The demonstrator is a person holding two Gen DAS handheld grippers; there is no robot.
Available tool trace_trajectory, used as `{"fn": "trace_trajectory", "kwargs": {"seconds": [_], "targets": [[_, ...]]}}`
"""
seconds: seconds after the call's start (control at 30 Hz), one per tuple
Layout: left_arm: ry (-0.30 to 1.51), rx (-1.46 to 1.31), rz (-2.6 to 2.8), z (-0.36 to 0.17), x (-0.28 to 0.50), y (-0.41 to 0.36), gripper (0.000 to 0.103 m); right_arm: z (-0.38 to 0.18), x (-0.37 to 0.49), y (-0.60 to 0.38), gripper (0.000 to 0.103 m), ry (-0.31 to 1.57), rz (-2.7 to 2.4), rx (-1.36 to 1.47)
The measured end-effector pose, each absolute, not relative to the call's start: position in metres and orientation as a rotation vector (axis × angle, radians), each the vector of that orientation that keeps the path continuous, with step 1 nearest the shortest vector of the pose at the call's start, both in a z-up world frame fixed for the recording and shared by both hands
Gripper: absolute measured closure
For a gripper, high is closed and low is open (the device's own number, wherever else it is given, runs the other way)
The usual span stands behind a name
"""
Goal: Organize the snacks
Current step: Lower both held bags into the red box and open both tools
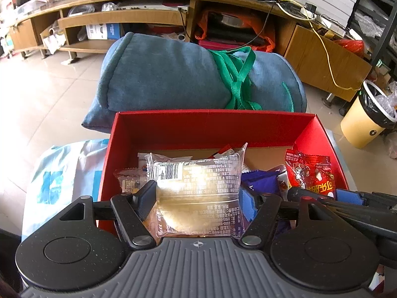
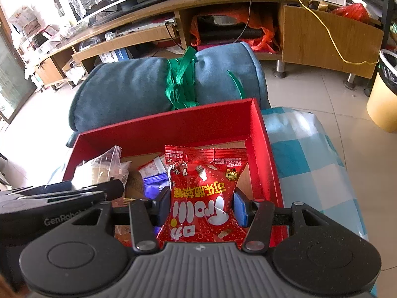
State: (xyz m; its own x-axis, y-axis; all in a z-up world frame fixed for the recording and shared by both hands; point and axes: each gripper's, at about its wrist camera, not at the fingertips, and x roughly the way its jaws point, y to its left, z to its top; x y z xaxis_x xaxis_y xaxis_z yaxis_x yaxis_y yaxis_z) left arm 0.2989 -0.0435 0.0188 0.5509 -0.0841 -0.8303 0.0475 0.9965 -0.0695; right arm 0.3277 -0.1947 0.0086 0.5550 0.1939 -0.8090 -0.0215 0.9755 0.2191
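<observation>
A red cardboard box [image 1: 206,126] with a brown floor holds several snack packets. My left gripper [image 1: 198,196] is shut on a clear packet with a yellowish cake [image 1: 198,186] and holds it over the box's near side. My right gripper [image 2: 202,204] is shut on a red candy bag with white letters [image 2: 203,196], over the same red box [image 2: 173,126]. The red bag [image 1: 310,171] and the right gripper show at the right of the left wrist view. The clear packet [image 2: 99,168] and the left gripper show at the left of the right wrist view. Purple packets [image 1: 260,181] lie in the box.
A rolled blue cushion tied with green straps [image 1: 193,74] lies just behind the box. The box sits on a blue-and-white checked cloth [image 2: 310,154]. A wooden TV bench [image 1: 148,17] with cables stands beyond. A yellow bin [image 1: 364,116] stands on the floor at right.
</observation>
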Motion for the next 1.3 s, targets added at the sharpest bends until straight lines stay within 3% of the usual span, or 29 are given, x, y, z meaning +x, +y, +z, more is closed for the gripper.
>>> {"fn": "trace_trajectory", "kwargs": {"seconds": [0.47, 1.3], "targets": [[0.981, -0.059, -0.100, 0.023, 0.297, -0.044, 0.018, 0.000, 0.330, -0.201, 0.052, 0.991, 0.088, 0.177], [0.918, -0.050, -0.103, 0.041, 0.285, -0.044, 0.015, 0.019, 0.317, -0.202, 0.047, 0.940, 0.080, 0.165]]}}
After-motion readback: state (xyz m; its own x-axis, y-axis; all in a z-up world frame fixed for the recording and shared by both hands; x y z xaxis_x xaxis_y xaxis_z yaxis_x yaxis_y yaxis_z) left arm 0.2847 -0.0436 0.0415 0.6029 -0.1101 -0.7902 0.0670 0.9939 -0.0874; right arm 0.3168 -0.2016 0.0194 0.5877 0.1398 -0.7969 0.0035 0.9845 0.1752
